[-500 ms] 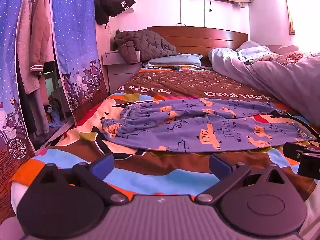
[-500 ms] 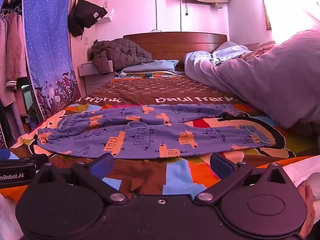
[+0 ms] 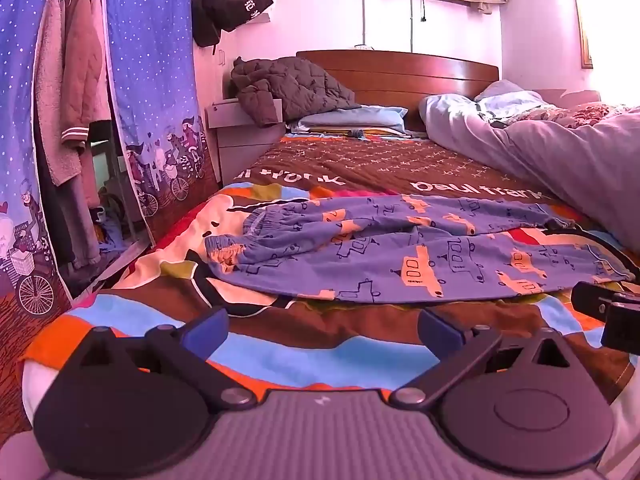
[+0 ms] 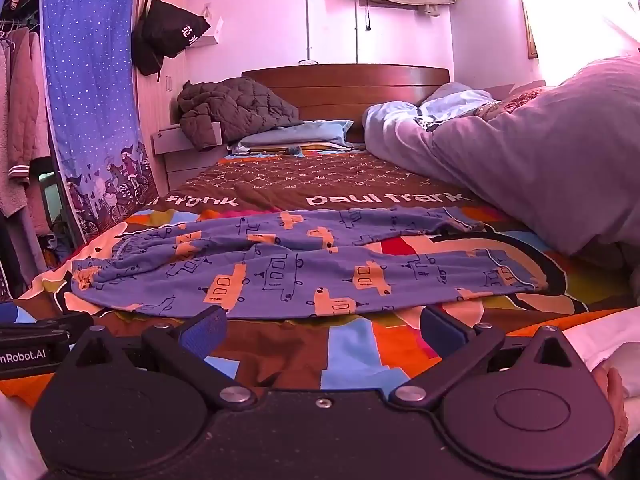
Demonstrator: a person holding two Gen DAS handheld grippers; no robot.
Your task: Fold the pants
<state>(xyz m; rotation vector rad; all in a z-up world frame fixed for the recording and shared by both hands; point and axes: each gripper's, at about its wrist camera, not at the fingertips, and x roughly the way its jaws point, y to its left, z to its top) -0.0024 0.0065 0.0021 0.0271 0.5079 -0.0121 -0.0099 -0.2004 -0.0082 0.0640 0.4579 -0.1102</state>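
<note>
Blue pants point(image 3: 400, 256) with orange car prints lie spread flat across the bed, waistband at the left and the two legs running right; they also show in the right wrist view point(image 4: 304, 264). My left gripper point(image 3: 322, 330) is open and empty, over the bedspread just short of the pants' near edge. My right gripper point(image 4: 322, 330) is open and empty, also short of the near edge, closer to the legs. The right gripper's side shows at the left wrist view's right edge point(image 3: 608, 312).
The pants rest on a colourful patterned bedspread point(image 3: 280, 344). A lilac duvet point(image 4: 540, 176) is heaped along the right side. A brown jacket point(image 3: 288, 88) and pillows lie by the wooden headboard point(image 3: 400, 76). A wardrobe with blue curtain point(image 3: 152, 80) stands left of the bed.
</note>
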